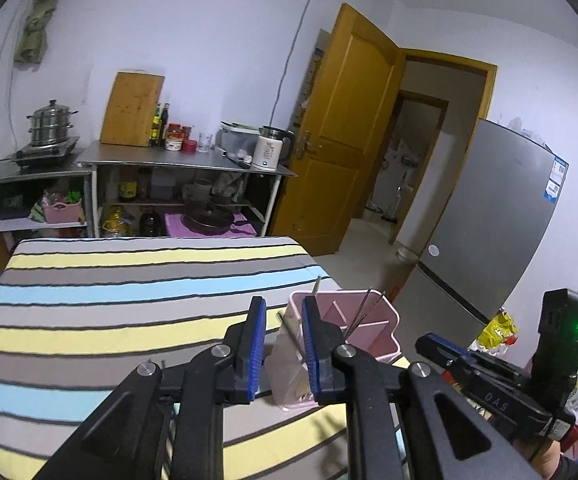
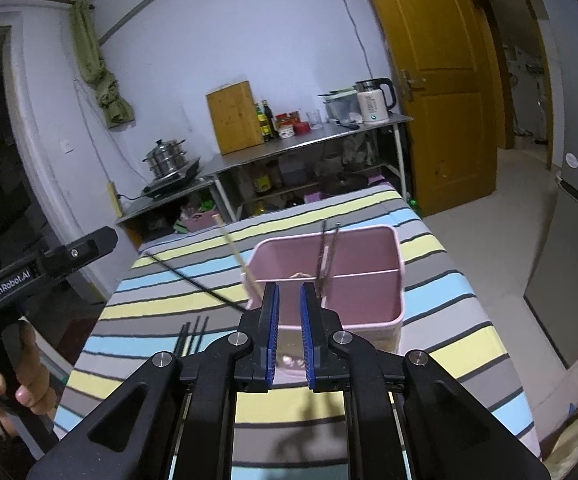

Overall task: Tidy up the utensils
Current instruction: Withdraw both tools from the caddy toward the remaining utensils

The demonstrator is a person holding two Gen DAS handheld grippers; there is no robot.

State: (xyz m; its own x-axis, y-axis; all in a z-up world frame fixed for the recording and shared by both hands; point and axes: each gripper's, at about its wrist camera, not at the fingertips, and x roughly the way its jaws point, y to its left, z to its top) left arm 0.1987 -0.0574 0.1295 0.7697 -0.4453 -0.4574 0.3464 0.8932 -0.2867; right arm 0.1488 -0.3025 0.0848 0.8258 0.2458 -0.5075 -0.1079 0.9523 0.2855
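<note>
Left claw point(image 1: 285, 332): blue pads parted by a moderate gap with nothing between them; it hangs over the striped surface point(image 1: 109, 320) with its right pad overlapping the near-left corner of the pink utensil holder point(image 1: 373, 336).
Right claw point(image 2: 289, 312): blue pads a narrow gap apart, nothing held; it sits just before the holder's point(image 2: 329, 312) near wall, at 6 o'clock of it.
Pink utensil holder: stands upright on the striped cloth, near the surface's right edge in the left wrist view; inner walls divide it into compartments.
Holder contents: metal chopsticks point(image 2: 327, 256) lean upright against the middle divider; a light wooden chopstick point(image 2: 235, 254) rises out of the left end and tilts toward 11 o'clock. In the left wrist view thin metal chopsticks point(image 1: 363, 312) stand in the middle, and another utensil handle point(image 1: 289, 330) shows at the left end between the claw pads.
Loose utensils: dark chopsticks point(image 2: 193, 334) lie on the cloth at 8 o'clock of the holder, well apart from it, partly hidden by the right claw's body.
Hard to make out: small pale items on the holder's floor point(image 2: 293, 360), seen between the pads, cannot be identified; which compartment the wooden chopstick's foot stands in is hidden.
Cut off: the holder's near wall is covered by the claw in both views.
</note>
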